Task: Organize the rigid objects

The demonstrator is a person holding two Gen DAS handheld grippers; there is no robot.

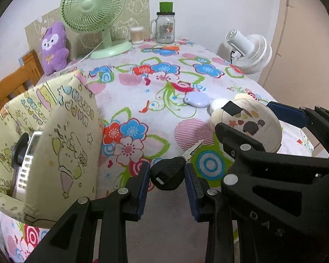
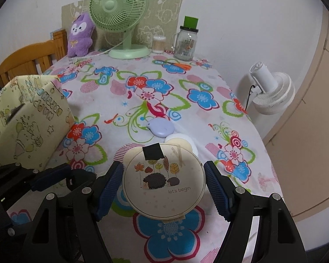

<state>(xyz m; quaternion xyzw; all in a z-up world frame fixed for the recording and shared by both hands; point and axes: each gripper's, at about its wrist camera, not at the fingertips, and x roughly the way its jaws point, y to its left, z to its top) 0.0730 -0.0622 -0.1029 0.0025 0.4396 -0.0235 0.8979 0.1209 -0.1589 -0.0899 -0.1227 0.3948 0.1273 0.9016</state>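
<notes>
Between my left gripper's [image 1: 167,180] two blue pads sits a black key [image 1: 167,174]. The pads pinch the fat black head from both sides. Its silver blade pokes forward and a bit to the right, away from me, out over the flowery tablecloth [image 1: 155,109].

My right gripper [image 2: 163,188] is just beside the left one. Its jaws are spread partway, with a round cream case [image 2: 163,179] with hedgehogs on it between them. The pads look like they touch the round edge on both sides, and I think the case is held up off the cloth, but I cannot be sure.

The yellow box [image 1: 54,140] with cartoon drawings is what matters most for my next move. It stands to the left of both grippers, and its open top has a white remote [image 1: 27,164] already inside. My left hand is the nearer one, right next to the box wall. So I think the key should go first, swung left and over the rim, blade pointing down into the box.

A purple pebble-shaped thing [image 2: 161,128] and a small white round thing [image 2: 179,141] lie on the cloth farther ahead, near each other.
</notes>
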